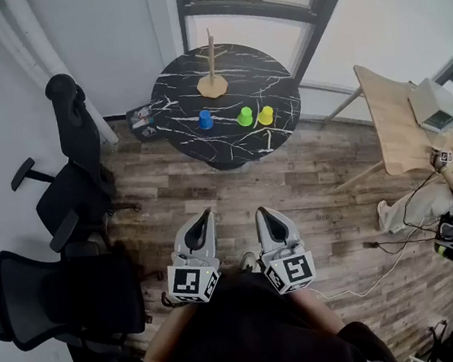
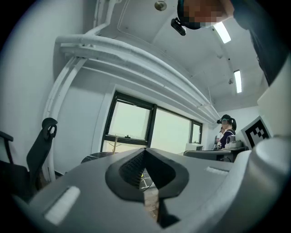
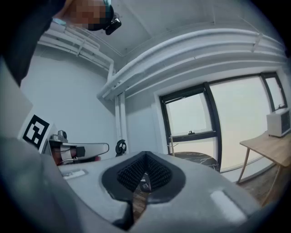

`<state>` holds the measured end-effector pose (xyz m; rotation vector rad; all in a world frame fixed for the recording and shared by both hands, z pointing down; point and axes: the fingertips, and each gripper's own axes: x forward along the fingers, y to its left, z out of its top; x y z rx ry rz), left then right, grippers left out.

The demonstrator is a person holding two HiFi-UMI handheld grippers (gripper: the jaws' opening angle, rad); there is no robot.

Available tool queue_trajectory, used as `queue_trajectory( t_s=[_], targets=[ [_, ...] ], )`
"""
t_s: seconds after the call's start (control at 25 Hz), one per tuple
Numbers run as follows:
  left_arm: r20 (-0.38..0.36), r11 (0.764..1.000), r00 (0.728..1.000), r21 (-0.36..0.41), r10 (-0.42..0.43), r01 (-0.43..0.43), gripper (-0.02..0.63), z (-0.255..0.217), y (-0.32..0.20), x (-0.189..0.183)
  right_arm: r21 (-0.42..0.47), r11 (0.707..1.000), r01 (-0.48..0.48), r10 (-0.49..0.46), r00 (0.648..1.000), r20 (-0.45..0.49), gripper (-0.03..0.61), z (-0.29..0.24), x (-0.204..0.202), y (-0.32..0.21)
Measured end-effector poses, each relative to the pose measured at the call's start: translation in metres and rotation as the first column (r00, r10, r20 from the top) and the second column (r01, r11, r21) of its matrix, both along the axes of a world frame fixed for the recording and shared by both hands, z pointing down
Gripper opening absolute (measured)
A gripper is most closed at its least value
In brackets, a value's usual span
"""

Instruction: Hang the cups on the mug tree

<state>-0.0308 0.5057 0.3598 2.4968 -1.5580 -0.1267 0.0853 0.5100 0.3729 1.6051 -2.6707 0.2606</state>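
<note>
While the person holds both tools side by side close to the body, the left tool [image 1: 207, 214] and the right tool [image 1: 260, 211] each have their jaws pressed together, empty. Well ahead of their tips, across a stretch of wooden floor [image 1: 308, 176], stands the round black desk [image 1: 173, 92]. On it a blue cup [image 1: 205, 120], a green cup [image 1: 245, 116] and a yellow cup [image 1: 265, 115] stand in a row, with the wooden mug tree [image 1: 212, 67] behind them.
</note>
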Motion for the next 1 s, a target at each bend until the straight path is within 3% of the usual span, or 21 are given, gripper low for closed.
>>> queue_trajectory(
  t_s=[0.44, 1.0],
  targets=[
    [0.009, 1.0, 1.0, -0.002, 0.01, -0.01, -0.005, 0.003, 0.0, -0.003, 0.005, 1.0, 0.002, -0.002, 1.0, 0.0, -0.005, -0.002, -0.005, -0.001],
    [0.017, 1.0, 1.0, 0.003, 0.014, -0.014, -0.005, 0.008, -0.004, -0.052, 0.012, 1.0, -0.024, 0.024, 1.0, 0.0, -0.005, -0.002, -0.049, -0.012]
  ],
)
